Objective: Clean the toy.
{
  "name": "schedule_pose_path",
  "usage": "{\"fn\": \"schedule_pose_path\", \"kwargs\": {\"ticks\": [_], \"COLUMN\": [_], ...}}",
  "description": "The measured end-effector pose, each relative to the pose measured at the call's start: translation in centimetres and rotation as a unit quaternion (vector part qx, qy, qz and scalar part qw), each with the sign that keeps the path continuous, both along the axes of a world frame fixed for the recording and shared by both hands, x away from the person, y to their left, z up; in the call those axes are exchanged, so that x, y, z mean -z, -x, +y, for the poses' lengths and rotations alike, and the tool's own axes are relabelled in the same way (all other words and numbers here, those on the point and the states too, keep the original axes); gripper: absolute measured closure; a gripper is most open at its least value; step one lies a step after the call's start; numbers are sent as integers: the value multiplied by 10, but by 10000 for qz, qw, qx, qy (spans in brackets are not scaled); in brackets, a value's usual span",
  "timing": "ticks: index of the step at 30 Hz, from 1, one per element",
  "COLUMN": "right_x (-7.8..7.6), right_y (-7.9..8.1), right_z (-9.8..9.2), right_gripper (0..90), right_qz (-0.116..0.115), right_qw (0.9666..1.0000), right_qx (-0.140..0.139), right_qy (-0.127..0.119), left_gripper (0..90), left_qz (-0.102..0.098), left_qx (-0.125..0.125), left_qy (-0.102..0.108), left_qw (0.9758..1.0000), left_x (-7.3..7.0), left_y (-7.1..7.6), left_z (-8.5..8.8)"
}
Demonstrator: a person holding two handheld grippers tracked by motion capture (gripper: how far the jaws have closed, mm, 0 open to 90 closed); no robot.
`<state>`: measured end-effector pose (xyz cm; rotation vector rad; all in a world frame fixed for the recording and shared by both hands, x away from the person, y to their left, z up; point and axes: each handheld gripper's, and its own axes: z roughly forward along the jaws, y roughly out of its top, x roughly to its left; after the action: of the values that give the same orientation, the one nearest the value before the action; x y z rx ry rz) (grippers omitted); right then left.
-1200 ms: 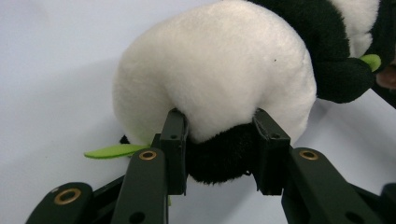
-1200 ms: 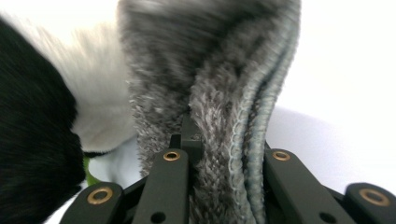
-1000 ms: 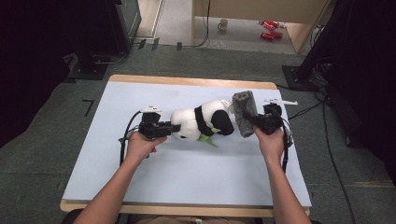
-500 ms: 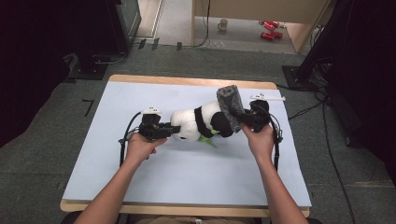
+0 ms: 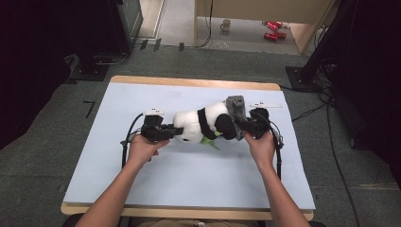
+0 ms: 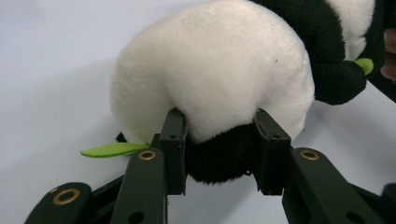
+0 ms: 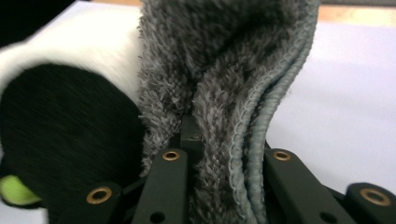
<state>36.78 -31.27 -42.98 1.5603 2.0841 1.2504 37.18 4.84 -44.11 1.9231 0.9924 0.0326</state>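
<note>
We cannot see the right gripper's [image 7: 219,154] far jaw tip, buried in the grey cloth [image 7: 224,70]; the panda's [image 7: 65,135] black limb blurs.

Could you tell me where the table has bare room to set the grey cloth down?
The table is bare along the near edge between the forearms, across the far strip behind the panda, and at the left end. The middle is crowded: the left gripper holds the panda and the right gripper presses the cloth against it.

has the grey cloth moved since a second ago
Yes. The grey cloth, clamped in the right gripper, has shifted left, away from the table's right edge, against the panda.
</note>
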Motion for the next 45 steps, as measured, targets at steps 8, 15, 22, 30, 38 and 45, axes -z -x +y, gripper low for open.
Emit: {"fn": "schedule_pose_path", "kwargs": {"ticks": [8,15,22,30,38,45], "right_x": [21,28,3,-37,-73,-75], "right_y": [-4,-6,-2,11,26,36], "right_z": [3,-2,-24,-33,5,50], "right_gripper": [781,778,778,777,774,775], "right_qz": [472,688,354,-258,-571,-442], "right_qw": [9985,9974,9989,9989,9971,9932], "right_qx": [-3,-45,252,289,-332,-976], "right_qy": [264,219,164,-268,-382,-445], "left_gripper": [626,626,626,625,623,627], "left_qz": [45,42,111,86,73,12], "left_qx": [-8,1,-14,-46,-89,-54], "left_qy": [54,-11,39,-6,-24,-167], "left_qw": [10000,10000,9999,10000,9999,9998], "left_x": [-1,-4,-5,-6,-10,-15], "left_y": [-3,-4,-5,-3,-1,4], "left_z": [1,0,2,-1,-3,-9]}}
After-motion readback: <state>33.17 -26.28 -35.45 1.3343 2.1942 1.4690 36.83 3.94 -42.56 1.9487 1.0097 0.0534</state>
